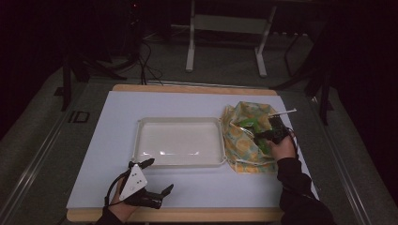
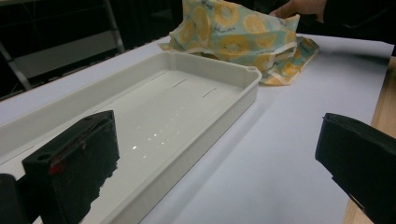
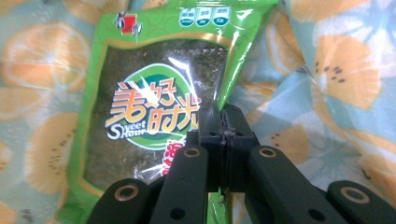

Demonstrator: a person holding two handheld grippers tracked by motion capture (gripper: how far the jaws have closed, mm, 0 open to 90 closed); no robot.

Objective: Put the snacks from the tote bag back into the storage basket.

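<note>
A green snack packet point(image 3: 149, 93) with a clear window lies inside an open cloth bag point(image 3: 345, 70) printed with orange slices. My right gripper point(image 3: 223, 125) is shut on the packet's right edge, its jaws pinched together. In the high view the bag point(image 1: 244, 150) sits right of a white tray point(image 1: 141, 140), with the packet point(image 1: 248, 124) at its mouth and the right gripper point(image 1: 263, 136) reaching in. My left gripper point(image 1: 159, 174) rests open near the table's front left. Its jaws point(image 2: 219, 140) stand wide apart with nothing between them, pointing along the tray point(image 2: 224, 100) toward the bag point(image 2: 233, 32).
The tray is shallow and holds nothing. A pale sheet point(image 1: 117, 112) covers the wooden table point(image 1: 187, 214). A thin white stick point(image 1: 284, 112) juts from the bag's right side. Dark floor, cables and a white frame point(image 1: 225, 23) lie beyond the far edge.
</note>
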